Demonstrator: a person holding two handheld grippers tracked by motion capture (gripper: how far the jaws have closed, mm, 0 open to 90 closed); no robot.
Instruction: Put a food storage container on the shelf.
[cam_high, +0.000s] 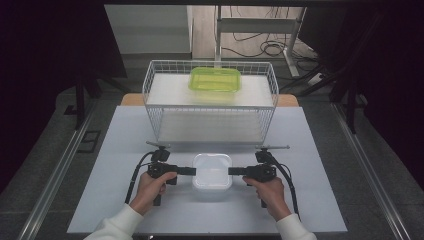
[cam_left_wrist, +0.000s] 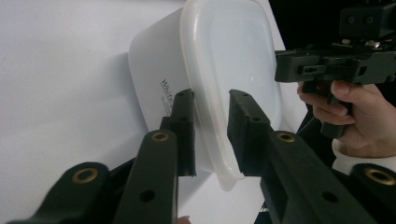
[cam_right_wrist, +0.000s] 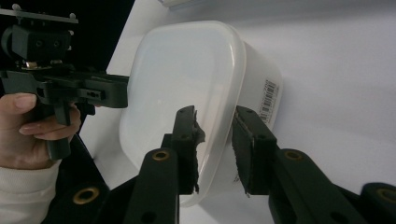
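- Grippers flank the white lidded container (cam_high: 212, 171) on the pale table (cam_high: 115, 165), one at each short side.
- Left gripper (cam_left_wrist: 211, 135) straddles the lid rim: one jaw under the lip against the wall, the other over the lid. Pads sit close, but I cannot tell whether they press.
- Right gripper (cam_right_wrist: 215, 149) mirrors it on the opposite edge, rim between its jaws, with a slim gap showing at one pad.
- Container sits flat near the table's front, just before the wire basket (cam_high: 155, 100).
- Up top on the basket's shelf rests a green lidded box (cam_high: 215, 79), well apart from the hands.
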